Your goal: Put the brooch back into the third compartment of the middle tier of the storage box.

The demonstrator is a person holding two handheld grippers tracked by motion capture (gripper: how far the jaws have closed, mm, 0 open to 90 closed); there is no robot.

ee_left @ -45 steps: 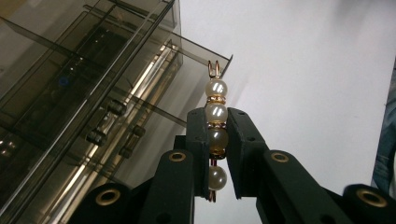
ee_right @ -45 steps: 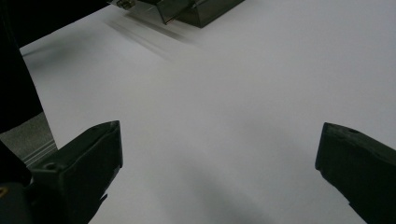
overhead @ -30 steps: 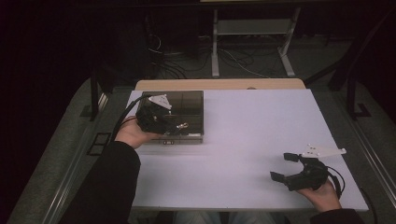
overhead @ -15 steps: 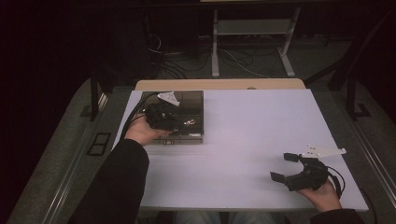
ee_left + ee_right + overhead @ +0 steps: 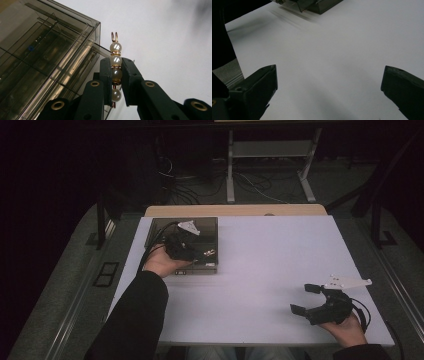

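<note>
High view first: nearest to us, our right gripper [image 5: 312, 298] rests in the right hand [image 5: 345, 327] at the near right corner of the white tabletop [image 5: 280, 255], its jaws spread wide with nothing between them. Right gripper view confirms this, the two black jaws standing far apart over bare white surface.

Farther off on the left side, our left hand [image 5: 161, 262] carries the left gripper [image 5: 192, 251] over the near edge of a smoky clear plastic box [image 5: 207, 227] that sits at the far left of the tabletop. Left gripper view gives us the detail: the left gripper [image 5: 116, 75] pinches a pearl bead pin [image 5: 115, 61], a short row of four pearls with small gold spacers and a wire loop at the top. Two upper pearls and the loop stick out past the jaw tips. Just beside it, to the left in that view, the divided box [image 5: 42, 57] shows its corner and inner compartments.
</note>
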